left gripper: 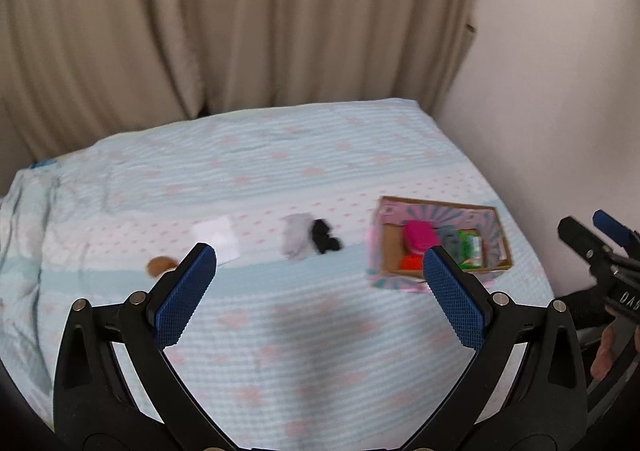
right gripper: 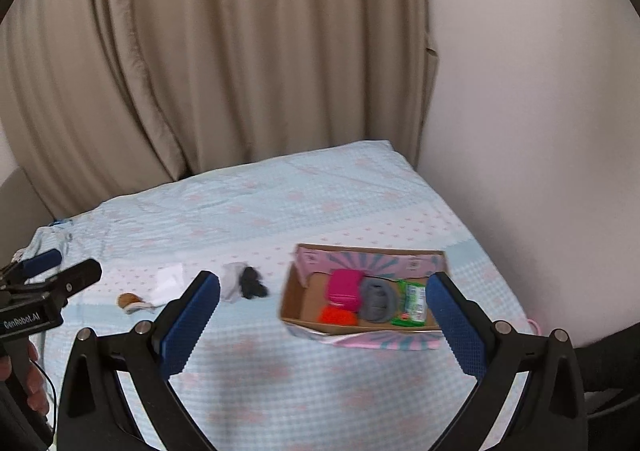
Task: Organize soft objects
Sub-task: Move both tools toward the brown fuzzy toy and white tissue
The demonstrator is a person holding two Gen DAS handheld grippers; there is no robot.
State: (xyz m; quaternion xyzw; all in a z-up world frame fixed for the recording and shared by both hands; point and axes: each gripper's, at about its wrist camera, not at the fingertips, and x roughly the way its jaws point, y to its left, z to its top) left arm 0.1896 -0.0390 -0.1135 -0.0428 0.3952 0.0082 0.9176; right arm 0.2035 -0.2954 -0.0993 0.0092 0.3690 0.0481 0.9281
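Blue-padded left tongs [left gripper: 320, 271] and right tongs [right gripper: 322, 301] both hang spread wide, empty, above the bed [left gripper: 280, 351]; grey cloth [left gripper: 296, 237] and black cloth [left gripper: 325, 237] lie left of the cardboard box [right gripper: 304, 291].

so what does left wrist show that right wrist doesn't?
Only the left wrist view: the right hand-held gripper from outside, at the right edge, with part of the hand holding it.

Only the right wrist view: the left hand-held gripper from outside, at the left edge, and the grey item in the box shown clearly.

Both: the bed, the open box holding pink, orange and green items, a grey and black pile, a white piece, a brown item, the curtain. Each view's own hand-held gripper is open and empty.
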